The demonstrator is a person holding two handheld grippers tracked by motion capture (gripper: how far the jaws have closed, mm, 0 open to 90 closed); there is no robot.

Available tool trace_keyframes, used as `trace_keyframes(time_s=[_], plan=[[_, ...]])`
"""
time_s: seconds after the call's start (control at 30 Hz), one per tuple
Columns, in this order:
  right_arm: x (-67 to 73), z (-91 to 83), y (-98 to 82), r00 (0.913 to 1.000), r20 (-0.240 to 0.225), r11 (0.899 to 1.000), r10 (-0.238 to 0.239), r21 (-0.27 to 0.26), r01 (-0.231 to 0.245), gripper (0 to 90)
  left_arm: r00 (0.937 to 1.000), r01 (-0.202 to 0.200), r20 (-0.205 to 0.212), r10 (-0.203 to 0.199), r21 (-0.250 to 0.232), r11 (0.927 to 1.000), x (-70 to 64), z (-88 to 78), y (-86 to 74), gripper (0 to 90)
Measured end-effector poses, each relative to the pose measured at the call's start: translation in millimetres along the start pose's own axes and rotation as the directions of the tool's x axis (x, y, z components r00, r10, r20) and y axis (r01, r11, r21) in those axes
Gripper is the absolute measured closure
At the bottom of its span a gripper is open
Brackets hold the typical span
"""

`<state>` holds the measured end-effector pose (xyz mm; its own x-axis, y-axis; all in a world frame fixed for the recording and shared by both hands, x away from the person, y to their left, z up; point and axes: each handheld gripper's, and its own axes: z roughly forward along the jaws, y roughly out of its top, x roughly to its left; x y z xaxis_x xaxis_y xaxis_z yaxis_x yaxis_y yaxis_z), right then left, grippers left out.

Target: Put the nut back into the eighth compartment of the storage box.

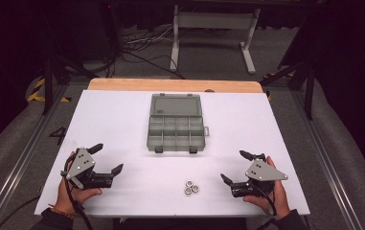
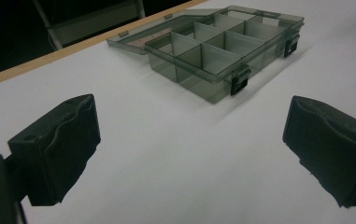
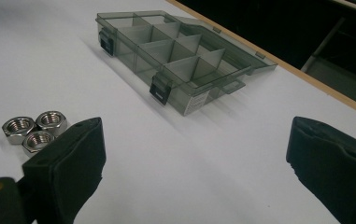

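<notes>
A smoky clear compartment box (image 1: 176, 122) lies open in the middle of the white table, lid folded back, its compartments empty (image 2: 217, 46) (image 3: 175, 58). Three steel hex nuts (image 1: 191, 187) sit bunched together near the front edge, also seen at the left of the right gripper view (image 3: 33, 128). My left gripper (image 1: 107, 158) rests at the front left, held in a hand, jaws wide open with nothing between them (image 2: 189, 149). At the front right, my right gripper (image 1: 235, 166) is open and holds nothing (image 3: 194, 158), a little right of the nuts.
The white table top (image 1: 122, 120) has a wooden strip (image 1: 175, 85) along its far edge. Beyond it stand a white frame stand (image 1: 213, 28) and cables on the floor. Metal rails run along both sides of the table.
</notes>
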<state>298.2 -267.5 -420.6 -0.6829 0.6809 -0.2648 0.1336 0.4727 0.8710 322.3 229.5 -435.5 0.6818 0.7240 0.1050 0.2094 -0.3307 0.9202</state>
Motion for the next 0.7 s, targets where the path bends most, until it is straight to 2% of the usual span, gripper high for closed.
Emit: trace_keyframes(time_s=[0.13,0.3,0.37,0.43,0.53,0.57,0.6,0.63,0.7], plan=[[-1.2,2.7,-2.0,1.0,0.004,0.999,0.009,0.031,-0.009,5.2,0.9999,0.0,0.015,0.0,-0.004,1.0,-1.1,1.3,-0.2,3.8],[-3.0,4.2,-0.5,0.9994,-0.018,0.998,0.03,0.055,-0.029,6.0,0.9995,-0.009,0.032,0.009,0.012,0.9999,-2.9,2.5,-2.1,3.1],[-2.2,6.9,3.4,0.9987,-0.041,0.996,0.03,0.088,-0.027,7.1,0.999,-0.005,0.044,0.005,-0.002,1.0,-2.9,1.6,-2.4,3.0],[-1.4,7.6,4.9,0.9981,-0.052,0.995,0.034,0.092,-0.029,7.0,0.9988,0.002,0.05,-0.002,0.001,1.0,-3.2,1.8,-2.3,2.8],[1.8,12.7,16.2,0.9926,-0.121,0.988,0.011,0.151,0.008,7.3,0.9982,-0.004,0.06,0.003,0.015,0.9999,-3.9,4.5,-3.0,2.6],[4.8,17.5,24.8,0.9878,-0.155,0.979,-0.013,0.2,0.044,7.7,0.9982,-0.01,0.06,0.009,0.019,0.9998,-4.1,4.8,-3.2,2.6],[4.8,17.5,24.8,0.9878,-0.155,0.979,-0.013,0.2,0.044,7.7,0.9978,-0.017,0.064,0.016,0.02,0.9996,-4.1,4.9,-3.6,2.6],[7.0,21.5,30.2,0.985,-0.17,0.97,-0.029,0.232,0.069,7.9,0.9973,-0.018,0.071,0.017,0.019,0.9997,-3.9,5.2,-4.1,2.4],[13.6,31.3,42.4,0.9736,-0.219,0.937,-0.064,0.321,0.134,10.4,0.9973,-0.021,0.07,0.019,0.023,0.9995,-3.8,5.1,-4.5,2.4]])
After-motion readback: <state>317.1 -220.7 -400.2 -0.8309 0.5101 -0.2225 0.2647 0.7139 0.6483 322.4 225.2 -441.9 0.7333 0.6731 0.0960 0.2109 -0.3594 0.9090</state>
